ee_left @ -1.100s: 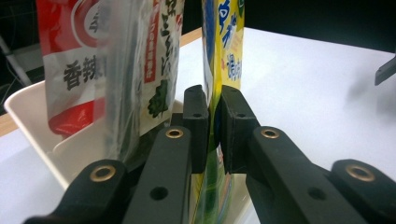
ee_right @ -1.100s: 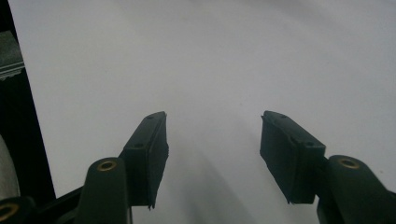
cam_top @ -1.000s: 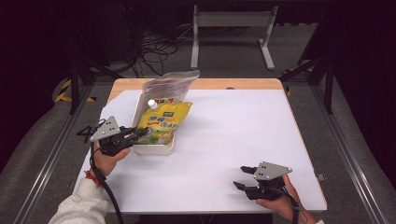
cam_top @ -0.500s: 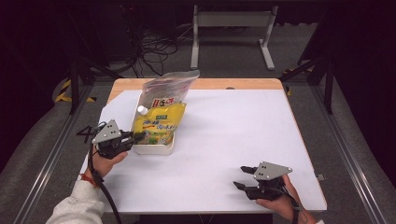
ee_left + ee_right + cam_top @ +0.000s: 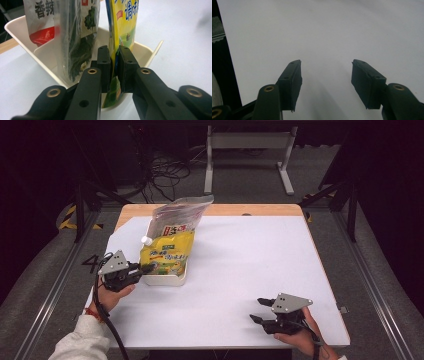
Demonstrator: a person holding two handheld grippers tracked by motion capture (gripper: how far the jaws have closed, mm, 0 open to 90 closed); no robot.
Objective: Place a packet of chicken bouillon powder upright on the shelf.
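Left tool (image 5: 114, 66) pinches yellow pouch (image 5: 124, 22); pouch bottom hidden.

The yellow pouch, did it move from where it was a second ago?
Yes. The yellow pouch, pinched by the left gripper, slid with its tray toward the near left, away from the table's wooden far edge.

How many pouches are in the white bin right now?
2. The yellow pouch stands at the near end, pinched by the left gripper; the clear seaweed pouch leans behind it. The bin may hide more behind them.
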